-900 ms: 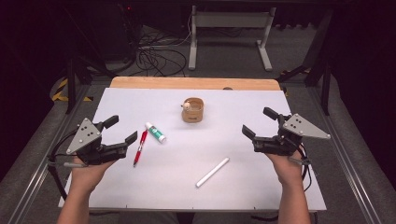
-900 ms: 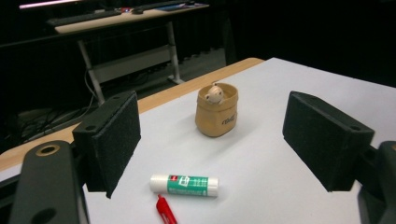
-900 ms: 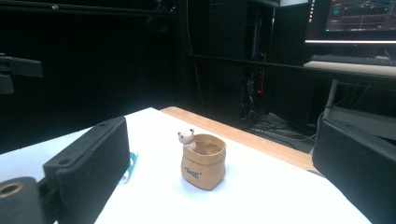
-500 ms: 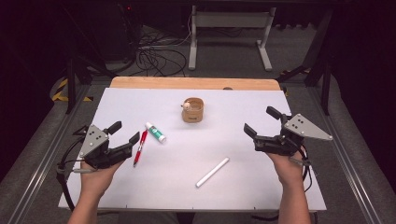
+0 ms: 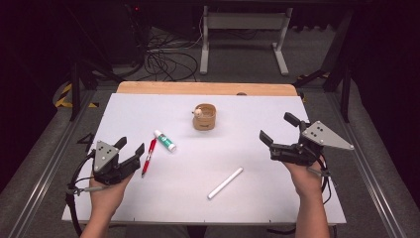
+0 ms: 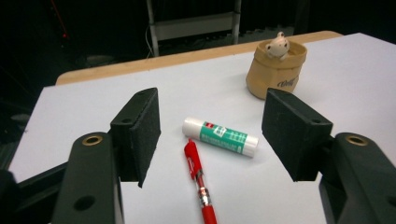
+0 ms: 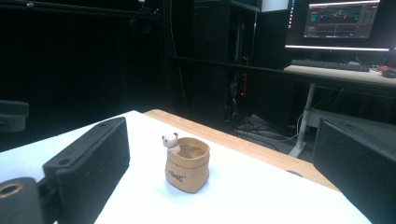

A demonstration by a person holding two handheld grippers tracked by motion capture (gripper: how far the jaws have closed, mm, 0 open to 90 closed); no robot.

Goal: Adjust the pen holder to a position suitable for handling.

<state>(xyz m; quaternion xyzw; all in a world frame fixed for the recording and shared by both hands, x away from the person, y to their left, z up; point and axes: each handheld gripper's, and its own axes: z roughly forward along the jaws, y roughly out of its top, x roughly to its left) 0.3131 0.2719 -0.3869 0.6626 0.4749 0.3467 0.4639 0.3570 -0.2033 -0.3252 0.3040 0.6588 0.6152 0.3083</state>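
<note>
A red pen (image 5: 147, 157) lies left of centre on the white table (image 5: 297, 198), with a green-and-white glue stick (image 5: 164, 141) just past its far end. My left gripper (image 5: 131, 145) hovers open just left of the pen. In the left gripper view, the pen (image 6: 200, 179) and glue stick (image 6: 220, 136) lie ahead between the wide-apart jaws of that gripper (image 6: 217, 135). A tan cup with a small bear figure (image 5: 204, 117) stands at the back centre. My right gripper (image 5: 276, 128) is open at the right and points toward the cup (image 7: 187, 170).
A white stick (image 5: 225, 183) lies slanted near the front centre of the table. A wooden strip (image 5: 208, 88) runs along the far edge. Beyond it are cables and a desk frame on the floor. A monitor (image 7: 343, 21) glows in the right gripper view.
My left gripper has shifted slightly right and toward the near edge, closer to the pen. The right gripper has hardly moved.
</note>
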